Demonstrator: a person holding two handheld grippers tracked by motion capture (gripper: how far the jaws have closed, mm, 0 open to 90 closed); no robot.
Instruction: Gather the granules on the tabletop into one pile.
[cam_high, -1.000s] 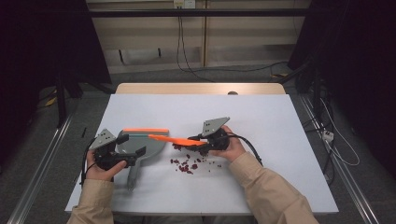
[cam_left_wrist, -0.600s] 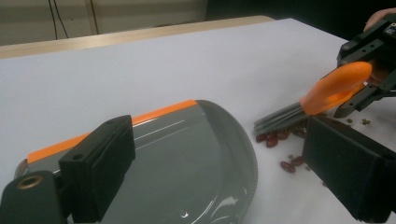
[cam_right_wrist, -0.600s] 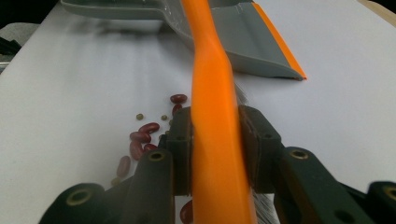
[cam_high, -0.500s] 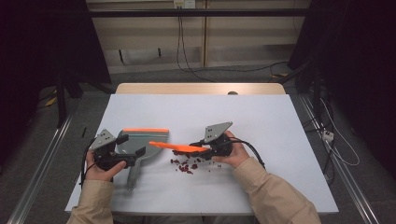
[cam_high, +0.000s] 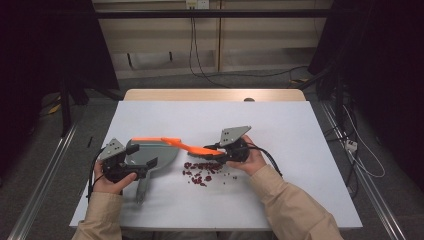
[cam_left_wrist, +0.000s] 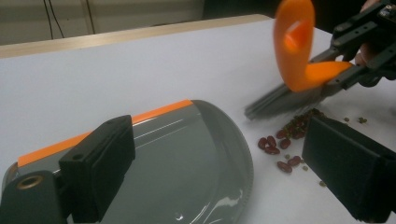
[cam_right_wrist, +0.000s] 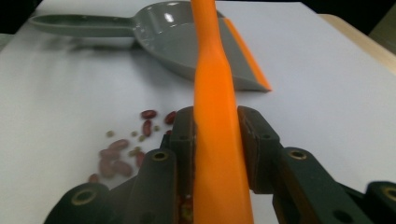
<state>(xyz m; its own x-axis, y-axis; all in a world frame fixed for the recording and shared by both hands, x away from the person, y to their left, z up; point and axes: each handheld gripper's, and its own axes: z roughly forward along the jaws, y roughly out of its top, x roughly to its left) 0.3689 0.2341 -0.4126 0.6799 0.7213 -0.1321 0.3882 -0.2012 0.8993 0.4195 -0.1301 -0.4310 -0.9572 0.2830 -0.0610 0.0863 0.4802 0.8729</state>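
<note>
Orange-handled brush (cam_high: 192, 147), gripped in the right tongs (cam_high: 223, 150), rests its bristles on scattered red beans (cam_high: 200, 171); grey plastic dustpan (cam_high: 150, 151) lies leftward, its handle apparently pinched by left tongs (cam_high: 142, 161).

A lab-style recording room, not a home.

A plain white table (cam_high: 300, 130) stands alone on a grey carpeted floor (cam_high: 45, 150), with black curtains (cam_high: 385, 65) hanging at the left and right. Cables (cam_high: 192, 45) run down the bare beige wall panels (cam_high: 260, 45) at the far side, and metal rails (cam_high: 40, 195) flank the table.
</note>
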